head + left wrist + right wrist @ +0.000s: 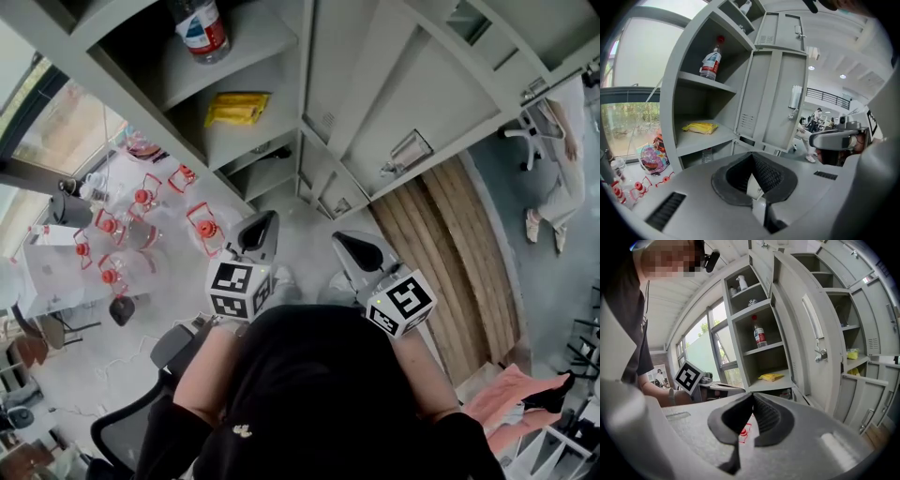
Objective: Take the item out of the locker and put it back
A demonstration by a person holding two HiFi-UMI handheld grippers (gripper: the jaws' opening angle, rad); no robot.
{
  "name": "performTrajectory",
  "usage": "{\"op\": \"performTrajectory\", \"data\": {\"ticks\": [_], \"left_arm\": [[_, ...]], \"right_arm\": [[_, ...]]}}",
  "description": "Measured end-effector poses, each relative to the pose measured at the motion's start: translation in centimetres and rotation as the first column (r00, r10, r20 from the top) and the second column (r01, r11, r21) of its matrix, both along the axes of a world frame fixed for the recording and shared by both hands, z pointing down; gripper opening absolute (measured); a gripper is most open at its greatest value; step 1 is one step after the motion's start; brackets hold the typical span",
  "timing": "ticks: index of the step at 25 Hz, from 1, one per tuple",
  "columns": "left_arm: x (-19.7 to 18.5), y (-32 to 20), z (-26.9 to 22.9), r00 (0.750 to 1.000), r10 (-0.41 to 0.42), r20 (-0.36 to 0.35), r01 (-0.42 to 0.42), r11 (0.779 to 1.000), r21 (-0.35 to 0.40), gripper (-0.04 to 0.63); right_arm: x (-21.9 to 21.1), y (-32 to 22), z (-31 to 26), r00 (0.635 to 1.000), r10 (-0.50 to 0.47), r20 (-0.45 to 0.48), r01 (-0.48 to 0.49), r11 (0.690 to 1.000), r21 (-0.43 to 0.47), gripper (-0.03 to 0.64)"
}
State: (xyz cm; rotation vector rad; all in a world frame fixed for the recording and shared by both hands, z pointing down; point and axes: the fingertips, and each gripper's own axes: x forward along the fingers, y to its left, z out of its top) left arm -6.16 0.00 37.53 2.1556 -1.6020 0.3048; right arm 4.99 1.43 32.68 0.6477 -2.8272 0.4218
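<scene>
An open grey locker point(281, 89) holds a yellow packet point(236, 108) on one shelf and a clear water bottle point(200, 28) with a red label on the shelf above. Both grippers hang in front of the locker, well short of the shelves. My left gripper point(266, 219) is shut with nothing between its jaws, and my right gripper point(343, 240) beside it is shut and empty too. In the left gripper view the packet point(700, 127) and bottle point(711, 64) lie up and to the left of the shut gripper point(752, 158). The right gripper view shows the packet point(771, 377) above its shut gripper point(752, 396).
Closed locker doors with handles point(410, 150) stand to the right of the open shelves. Several red-framed items point(141, 216) lie at the left. A second small bottle point(708, 155) sits on the lowest shelf. A person point(553, 187) stands at the far right, and an office chair point(141, 422) is behind me.
</scene>
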Motion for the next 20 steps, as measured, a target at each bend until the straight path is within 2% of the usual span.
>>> {"op": "performTrajectory", "data": {"ticks": [8,11,20], "left_arm": [[1.1,1.4,-4.0,0.998,0.05,0.026,-0.051,0.997,0.051,0.014],[1.9,1.7,-4.3,0.997,0.07,0.011,-0.07,0.996,0.048,0.014],[2.5,0.9,-4.2,0.999,0.05,-0.01,-0.049,0.998,0.037,0.014]], "right_arm": [[1.0,-1.1,-1.1,0.999,-0.003,0.041,0.004,1.0,-0.001,-0.003],[1.1,-1.2,-1.6,0.998,-0.013,0.054,0.013,1.0,0.0,-0.003],[1.3,-2.0,-1.9,0.997,-0.045,0.059,0.045,0.999,-0.004,-0.003]]}}
